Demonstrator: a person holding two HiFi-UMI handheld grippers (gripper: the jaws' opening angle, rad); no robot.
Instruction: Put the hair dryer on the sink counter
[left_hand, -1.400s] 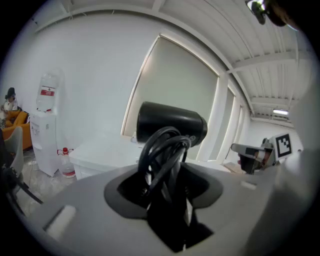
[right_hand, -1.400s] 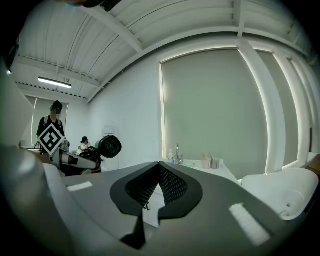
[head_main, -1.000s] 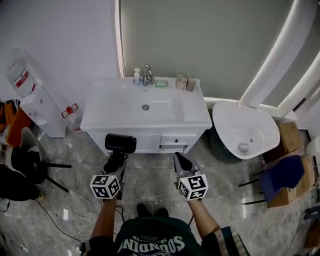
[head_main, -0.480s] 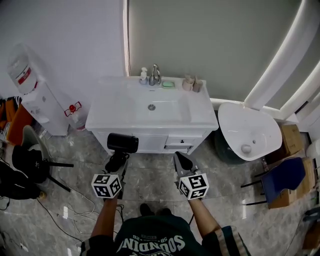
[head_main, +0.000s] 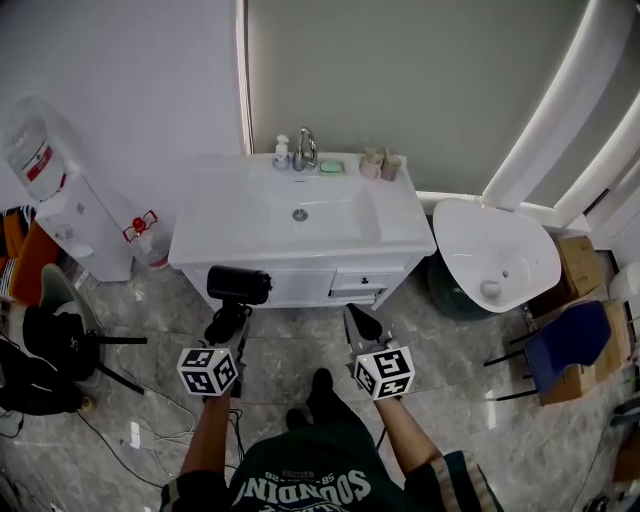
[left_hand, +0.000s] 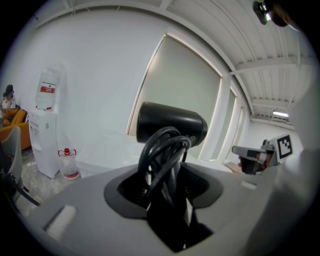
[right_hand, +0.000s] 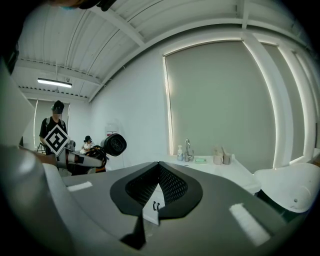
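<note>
The black hair dryer (head_main: 240, 285) hangs in the air just in front of the white sink counter (head_main: 222, 240), its cord wound round the handle. My left gripper (head_main: 227, 323) is shut on that handle and cord, with the barrel above the jaws, as the left gripper view shows the hair dryer (left_hand: 170, 122) too. My right gripper (head_main: 361, 322) is beside it, shut and empty, pointing at the counter's drawers. From the right gripper view the hair dryer (right_hand: 114, 144) is at the left and the sink counter (right_hand: 227, 170) lies ahead.
On the counter's back edge stand a faucet (head_main: 304, 149), a soap bottle (head_main: 282, 152), a green soap dish (head_main: 332, 167) and two cups (head_main: 378, 165). A water dispenser (head_main: 55, 195) stands left, a white tub (head_main: 495, 258) right. A black chair (head_main: 60, 335) and floor cables are at the left.
The person has stepped, one foot now forward under the grippers. Both grippers keep their pose, and the hair dryer stays held just short of the counter.
</note>
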